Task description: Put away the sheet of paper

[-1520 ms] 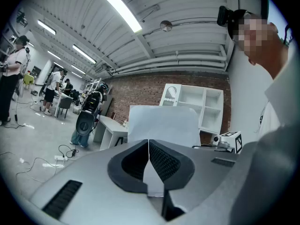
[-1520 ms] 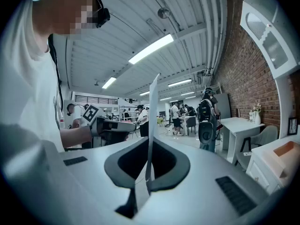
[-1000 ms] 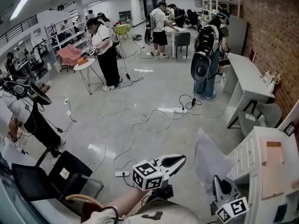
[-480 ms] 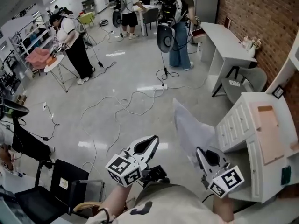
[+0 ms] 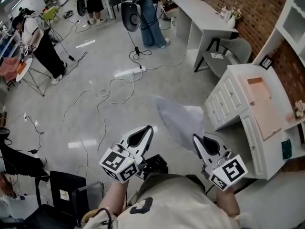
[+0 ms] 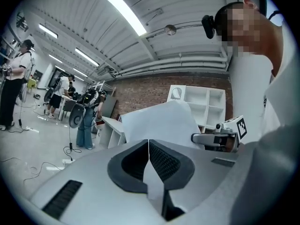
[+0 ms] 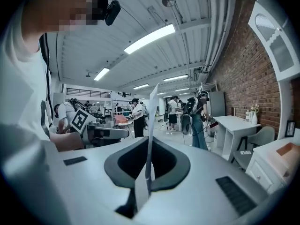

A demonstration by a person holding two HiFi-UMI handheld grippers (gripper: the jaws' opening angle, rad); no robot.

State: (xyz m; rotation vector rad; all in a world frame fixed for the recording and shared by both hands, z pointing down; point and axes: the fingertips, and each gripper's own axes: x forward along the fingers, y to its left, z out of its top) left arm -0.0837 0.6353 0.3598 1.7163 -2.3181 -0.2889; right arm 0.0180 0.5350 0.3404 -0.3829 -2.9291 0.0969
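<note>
Right gripper view shows the sheet of paper edge-on, pinched between the right gripper's jaws. The left gripper's jaws are together, empty, beside the sheet.

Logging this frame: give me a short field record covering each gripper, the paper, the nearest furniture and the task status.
left gripper: jaws together, nothing between them
right gripper: jaws closed on the lower edge of the sheet of paper
sheet of paper: in the air above the floor, rising forward from the right gripper
nearest furniture: white drawer cabinet to the person's right, with a pinkish board on top
task status: paper in hand, not yet put away
</note>
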